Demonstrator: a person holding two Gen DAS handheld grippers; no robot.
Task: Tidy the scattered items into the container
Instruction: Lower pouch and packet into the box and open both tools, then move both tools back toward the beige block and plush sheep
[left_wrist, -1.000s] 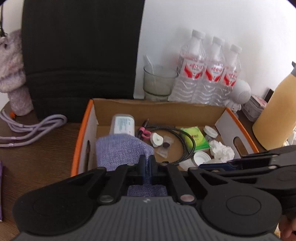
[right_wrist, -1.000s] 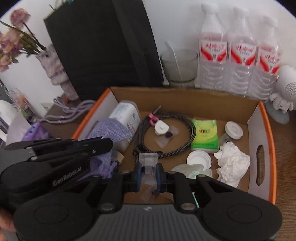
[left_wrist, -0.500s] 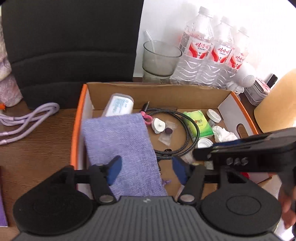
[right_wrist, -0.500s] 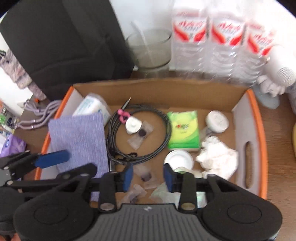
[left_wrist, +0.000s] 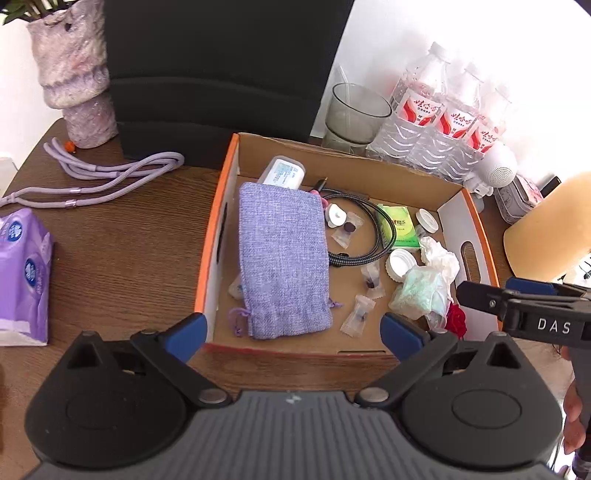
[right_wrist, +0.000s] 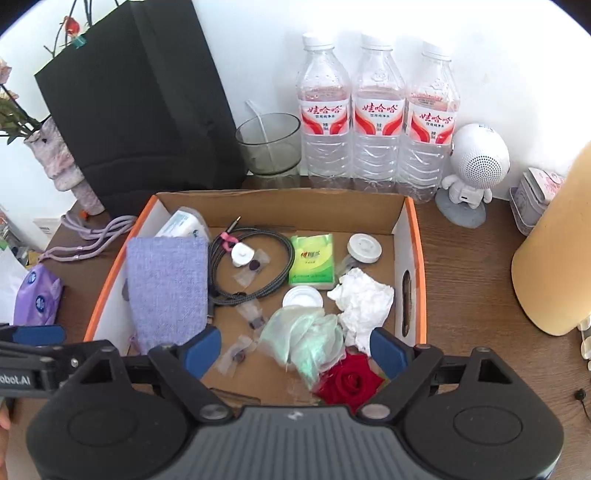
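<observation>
The cardboard box (right_wrist: 400, 236) is open from above; water bottles (right_wrist: 376, 122) and a black bag (right_wrist: 140, 110) crowd its far side.

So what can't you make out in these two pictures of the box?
- Red rose: right wrist view, lower part hidden by the claw body.
- White bottle: left wrist view, mostly under the purple pouch; label too small.
- Yellow jug: cut off by the right edge.

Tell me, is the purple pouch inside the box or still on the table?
Inside. The purple pouch lies flat on the floor of the cardboard box, along its left wall.
</observation>
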